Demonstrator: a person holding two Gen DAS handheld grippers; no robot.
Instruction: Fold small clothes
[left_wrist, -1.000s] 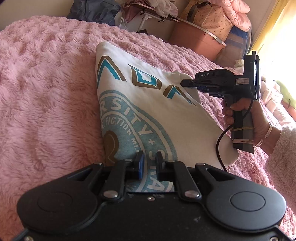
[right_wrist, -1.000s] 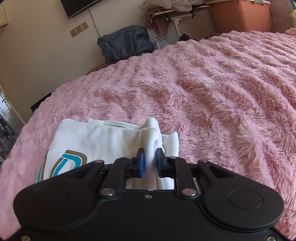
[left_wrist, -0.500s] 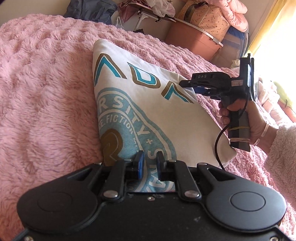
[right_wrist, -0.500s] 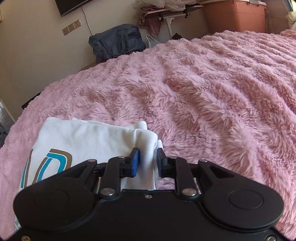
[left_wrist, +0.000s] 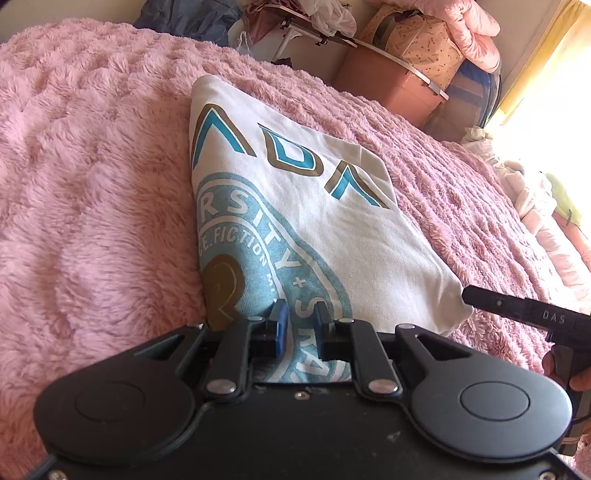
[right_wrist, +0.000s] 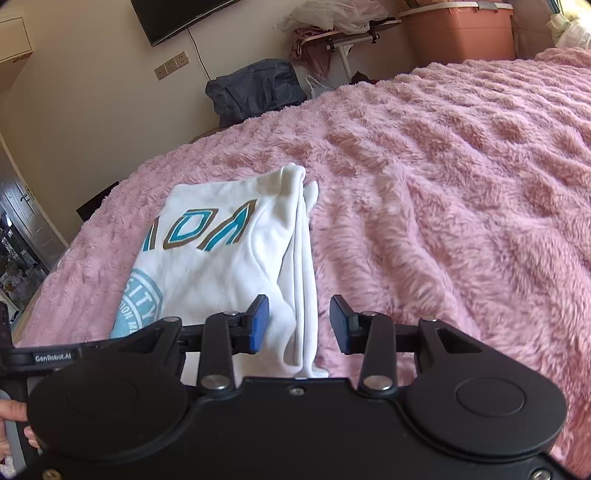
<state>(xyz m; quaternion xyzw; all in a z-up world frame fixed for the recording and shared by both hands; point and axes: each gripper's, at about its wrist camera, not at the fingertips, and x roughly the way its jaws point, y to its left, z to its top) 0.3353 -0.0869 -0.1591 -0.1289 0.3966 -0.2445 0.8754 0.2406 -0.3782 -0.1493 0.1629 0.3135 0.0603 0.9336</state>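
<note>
A folded white T-shirt (left_wrist: 317, 221) with teal and gold print lies flat on the pink fluffy blanket (left_wrist: 92, 184); it also shows in the right wrist view (right_wrist: 229, 266). My left gripper (left_wrist: 301, 325) sits low over the shirt's near edge, its jaws a small gap apart with the printed cloth between them. My right gripper (right_wrist: 300, 323) is open wide, its blue pads (right_wrist: 258, 325) either side of the shirt's folded right edge without touching it. The right gripper's tip (left_wrist: 517, 306) shows by the shirt's near right corner in the left wrist view.
The blanket (right_wrist: 461, 203) covers the whole bed. Beyond the bed's far edge stand a brown storage bin (left_wrist: 388, 85), a folding rack, bags and a dark blue bag (right_wrist: 258, 88). Bedding is piled at the right by the bright window (left_wrist: 535, 206).
My right gripper let go of the shirt's folded edge, opened wide and drew back toward the near right corner. The shirt settled flat. The left gripper's jaws parted slightly.
</note>
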